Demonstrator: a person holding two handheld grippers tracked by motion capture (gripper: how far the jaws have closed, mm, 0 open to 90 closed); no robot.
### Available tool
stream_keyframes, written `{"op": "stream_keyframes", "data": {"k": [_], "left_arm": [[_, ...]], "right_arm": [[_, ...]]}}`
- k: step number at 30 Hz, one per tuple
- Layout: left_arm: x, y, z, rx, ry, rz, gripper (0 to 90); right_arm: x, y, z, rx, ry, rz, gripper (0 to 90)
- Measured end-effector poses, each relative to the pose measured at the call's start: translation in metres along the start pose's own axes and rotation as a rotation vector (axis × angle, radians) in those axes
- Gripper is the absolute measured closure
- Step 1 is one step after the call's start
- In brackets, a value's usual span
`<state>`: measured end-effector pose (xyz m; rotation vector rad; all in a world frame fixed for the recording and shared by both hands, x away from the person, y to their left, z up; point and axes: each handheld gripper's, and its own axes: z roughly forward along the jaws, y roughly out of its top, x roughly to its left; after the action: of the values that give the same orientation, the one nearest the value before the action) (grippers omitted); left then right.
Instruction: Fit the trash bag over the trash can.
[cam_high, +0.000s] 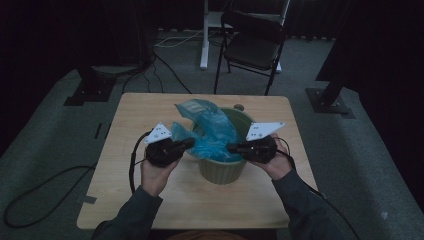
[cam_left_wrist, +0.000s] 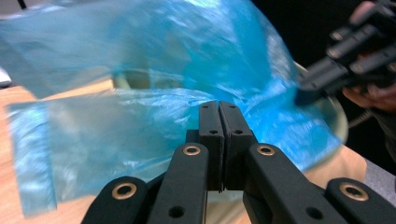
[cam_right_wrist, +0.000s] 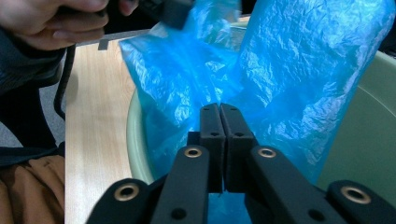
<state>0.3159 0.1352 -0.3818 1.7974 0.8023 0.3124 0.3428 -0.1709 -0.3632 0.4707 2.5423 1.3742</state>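
blue plastic bag (cam_high: 212, 131) draped in and over green pot (cam_high: 222, 167) at table (cam_high: 150, 112) centre, spilling toward nine o'clock. left gripper (cam_high: 189, 144) at bag's nine o'clock edge, jaws pressed together, clamped on film. right gripper (cam_high: 233, 148) at three o'clock over rim, jaws together, pinching bag.

Both tongs, left (cam_high: 189, 143) and right (cam_high: 233, 148), face inward, jaws closed.

bag (cam_high: 212, 131) fills pot (cam_high: 222, 170), table (cam_high: 140, 112) edges free
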Motion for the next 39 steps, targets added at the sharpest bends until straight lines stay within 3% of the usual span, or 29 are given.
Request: {"op": "stream_keyframes", "data": {"k": [5,12,16,18,22,29,32,34,39], "left_arm": [[0.002,-0.001,0.001,0.000,0.000,-0.001,88.7],[0.001,-0.001,0.002,0.000,0.005,0.015,88.6],[0.000,-0.001,0.004,0.003,0.003,0.017,88.6],[-0.002,-0.001,0.005,-0.001,0.007,0.025,88.5],[-0.004,-0.001,0.007,-0.003,0.004,0.027,88.3],[-0.008,-0.002,0.005,-0.010,0.000,0.035,88.3],[-0.011,-0.005,0.003,-0.015,-0.006,0.035,88.2],[-0.012,-0.008,0.001,-0.014,-0.014,0.030,88.2],[-0.016,-0.017,-0.003,-0.013,-0.031,0.016,87.2]], "right_arm": [[-0.002,0.008,-0.002,-0.017,0.001,-0.006,71.7],[-0.013,0.026,-0.007,-0.044,-0.036,0.015,56.5],[-0.016,0.032,-0.006,-0.047,-0.051,0.021,54.0],[-0.021,0.044,0.002,-0.034,-0.088,0.042,48.6],[-0.021,0.050,0.010,-0.014,-0.100,0.032,48.3],[-0.017,0.062,0.033,0.102,-0.115,-0.010,55.1],[-0.013,0.060,0.039,0.164,-0.128,-0.036,68.2],[-0.010,0.057,0.039,0.199,-0.165,-0.060,77.5],[-0.003,0.053,0.031,0.222,-0.188,-0.075,89.4]]}}
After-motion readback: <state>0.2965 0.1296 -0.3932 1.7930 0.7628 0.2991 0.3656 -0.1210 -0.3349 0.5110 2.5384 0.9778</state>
